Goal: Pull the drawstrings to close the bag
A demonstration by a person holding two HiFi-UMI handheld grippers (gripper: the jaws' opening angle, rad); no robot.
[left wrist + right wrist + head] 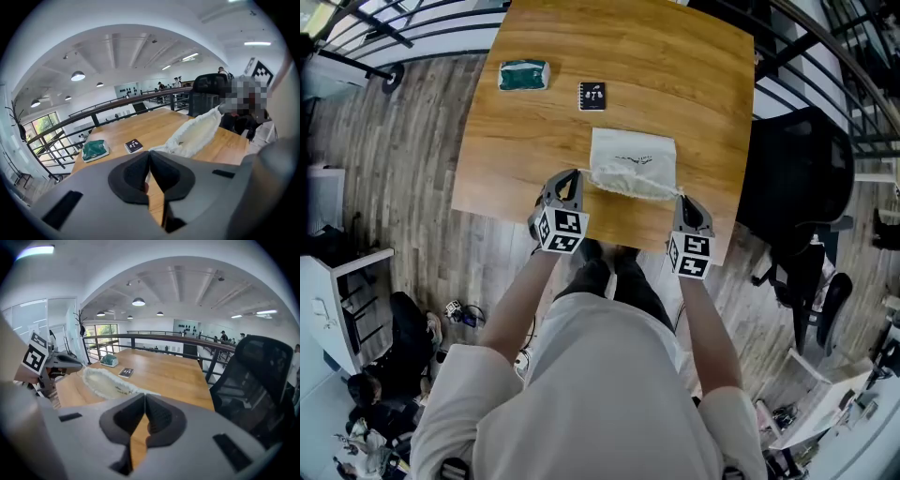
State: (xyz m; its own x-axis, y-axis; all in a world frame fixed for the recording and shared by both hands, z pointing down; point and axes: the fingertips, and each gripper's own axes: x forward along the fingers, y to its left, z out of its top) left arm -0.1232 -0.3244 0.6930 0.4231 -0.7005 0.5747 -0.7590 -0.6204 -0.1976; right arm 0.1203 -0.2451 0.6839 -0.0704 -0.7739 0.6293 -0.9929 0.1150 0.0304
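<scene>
1. White cloth makes up the bag (633,161). It lies on the wooden counter (694,75), close to the front edge, so both hands reach it.
2. The left tool (573,178) is pressed tight on the bag's near left corner. The right tool (686,201) nips the near right corner.
3. I think each one grips a string end there. Pulling apart would squeeze the mouth closed.
4. The near edge looks bunched, but not closed.

White cloth drawstring bag (633,155) sits by the bench's (534,141) front edge, small dark print on top, its edge nearest that front all scrunched up.
</scene>
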